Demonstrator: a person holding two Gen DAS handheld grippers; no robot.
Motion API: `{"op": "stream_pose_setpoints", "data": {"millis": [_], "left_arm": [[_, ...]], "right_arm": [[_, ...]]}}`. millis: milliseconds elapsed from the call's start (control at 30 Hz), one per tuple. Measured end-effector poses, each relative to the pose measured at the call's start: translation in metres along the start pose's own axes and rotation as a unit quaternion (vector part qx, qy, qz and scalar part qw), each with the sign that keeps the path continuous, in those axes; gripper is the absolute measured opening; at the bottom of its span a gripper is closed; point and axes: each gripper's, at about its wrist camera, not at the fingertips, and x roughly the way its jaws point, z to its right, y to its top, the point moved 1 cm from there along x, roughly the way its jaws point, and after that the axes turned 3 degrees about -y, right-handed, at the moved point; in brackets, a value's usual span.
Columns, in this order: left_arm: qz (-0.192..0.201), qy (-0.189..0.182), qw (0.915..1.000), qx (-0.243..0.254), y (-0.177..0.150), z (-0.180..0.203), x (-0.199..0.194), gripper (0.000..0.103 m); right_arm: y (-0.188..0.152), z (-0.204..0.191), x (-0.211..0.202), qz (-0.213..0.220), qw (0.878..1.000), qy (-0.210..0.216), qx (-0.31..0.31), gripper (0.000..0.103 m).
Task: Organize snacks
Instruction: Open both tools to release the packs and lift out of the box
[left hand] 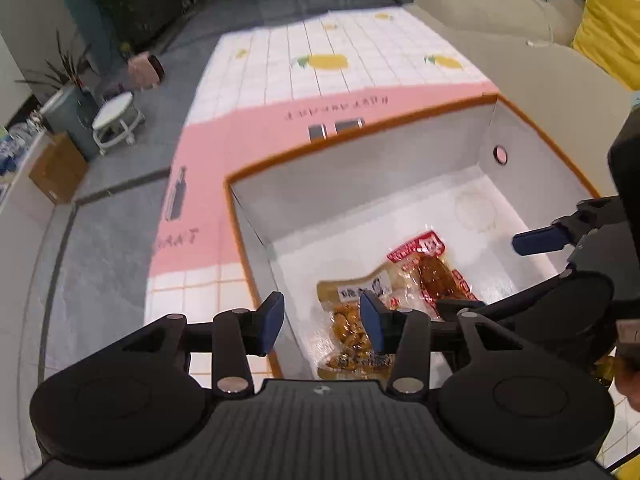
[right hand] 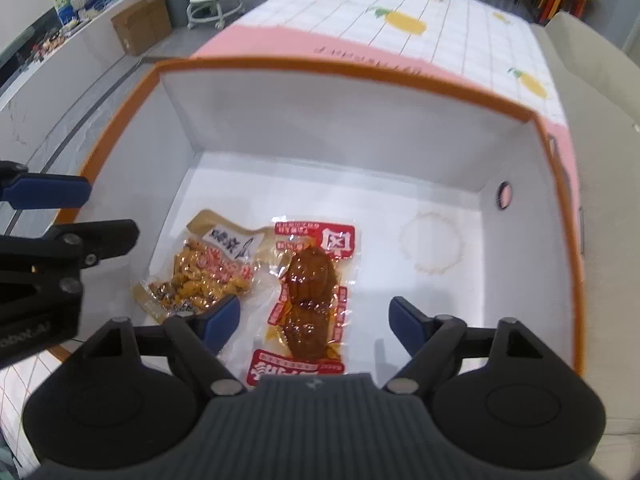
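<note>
Below us, two snack packets lie side by side on the floor of the white box: yellow packet and red packet. Our left gripper and right gripper both hang spread, holding nothing.

Two snack packets — one yellow, one red — one box.

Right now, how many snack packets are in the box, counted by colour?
Red packet with dark brown meat: 1
Tan packet with yellow pieces: 1
Total in the white box: 2
</note>
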Motion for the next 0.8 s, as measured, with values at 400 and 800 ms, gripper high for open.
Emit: {"op": "stream_pose_setpoints", "data": {"millis": [400,800], "left_arm": [[0.085,-0.003,0.9962,-0.017,-0.020,0.003,-0.070,0.052],[0.103,-0.046,0.9933,-0.027,-0.059,0.020,-0.115,0.055]], "right_arm": [[-0.027,0.005,-0.074,0.117,0.992,-0.016,0.044,0.086],[-0.090,-0.007,-0.148,0.192,0.977,-0.051,0.072,0.086]]}}
